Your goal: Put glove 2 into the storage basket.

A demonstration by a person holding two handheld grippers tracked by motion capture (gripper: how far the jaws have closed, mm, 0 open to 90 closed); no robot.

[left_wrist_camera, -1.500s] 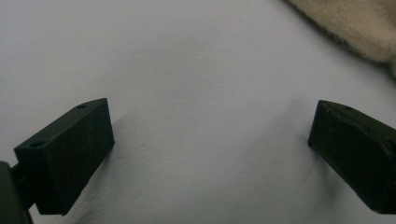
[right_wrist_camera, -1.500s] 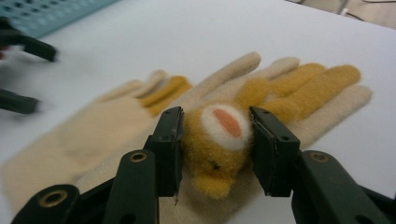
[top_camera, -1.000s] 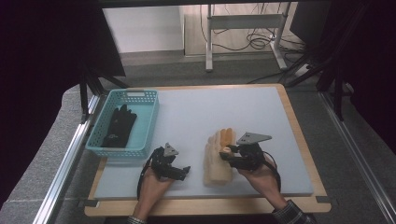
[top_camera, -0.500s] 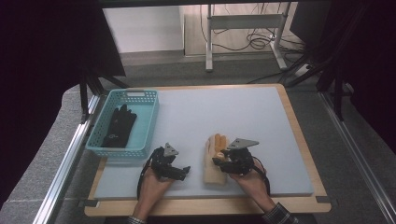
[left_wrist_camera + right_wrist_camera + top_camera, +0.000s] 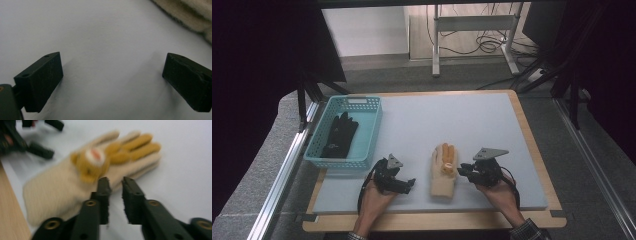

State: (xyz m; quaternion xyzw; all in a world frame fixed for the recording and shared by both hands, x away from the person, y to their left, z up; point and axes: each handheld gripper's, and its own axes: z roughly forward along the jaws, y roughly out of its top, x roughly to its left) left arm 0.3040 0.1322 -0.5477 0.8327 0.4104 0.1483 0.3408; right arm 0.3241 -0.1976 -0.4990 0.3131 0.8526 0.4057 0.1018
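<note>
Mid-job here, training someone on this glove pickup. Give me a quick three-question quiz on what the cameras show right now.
1. True or false: the black glove lies inside the teal basket.
2. Which gripper stands with its jaws wide apart over bare mat: A) the left gripper, B) the right gripper?
3. What decorates the back of the cream glove?

Key:
1. True.
2. A. The right gripper's jaws have just been closing; a narrow gap remains, with nothing between them, their tips at the edge of the cream glove.
3. A small orange-brown bear face; the fingers on top are orange too.
</note>
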